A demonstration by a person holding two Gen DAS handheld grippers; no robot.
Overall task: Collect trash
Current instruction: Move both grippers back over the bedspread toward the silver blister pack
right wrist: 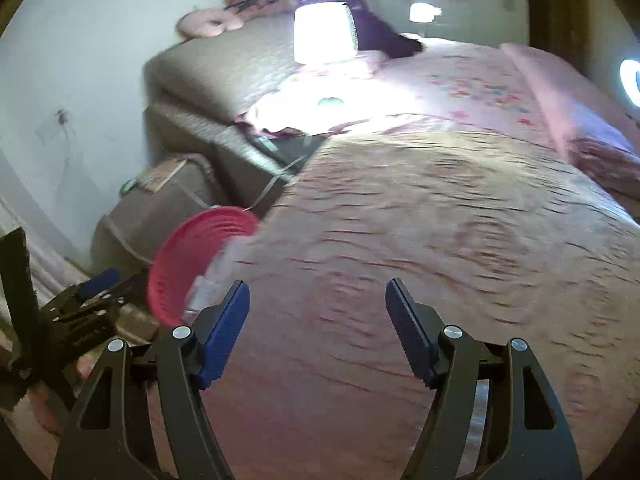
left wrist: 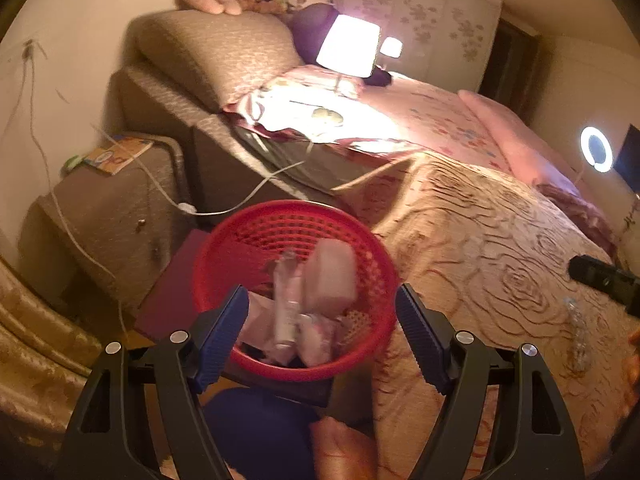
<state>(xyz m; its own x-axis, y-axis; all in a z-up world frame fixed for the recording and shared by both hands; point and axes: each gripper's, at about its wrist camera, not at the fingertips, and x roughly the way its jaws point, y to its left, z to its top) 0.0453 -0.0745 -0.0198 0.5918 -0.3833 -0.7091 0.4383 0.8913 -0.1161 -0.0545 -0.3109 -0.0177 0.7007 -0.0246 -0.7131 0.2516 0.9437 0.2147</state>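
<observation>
A bedroom was shown, lit warmly by a lamp (left wrist: 349,46) far on a wide bed (left wrist: 500,248), whose near part was covered by a rose-embossed spread. To the left, a padded bedside cabinet (left wrist: 116,216) was set against the wall, with cables trailed across it.

A red basket (left wrist: 372,280) was placed at the near left edge of the bed, apparently so that trash swept from the spread could be dropped straight in. It was already partly filled: a pale wrapped packet (left wrist: 332,276), a tube-like wrapper (left wrist: 286,308) and crumpled paper were piled inside. One clear crinkled wrapper (left wrist: 578,332) was left on the spread at the near right, well apart from the basket, and was judged the likely next piece.

The left gripper (left wrist: 322,322) was held over the basket mouth with its jaws spread wide and nothing between them, as would suit a release. The right gripper (right wrist: 318,308) was likewise released and empty, poised above bare spread; blur prevented finer detail from being made out.
</observation>
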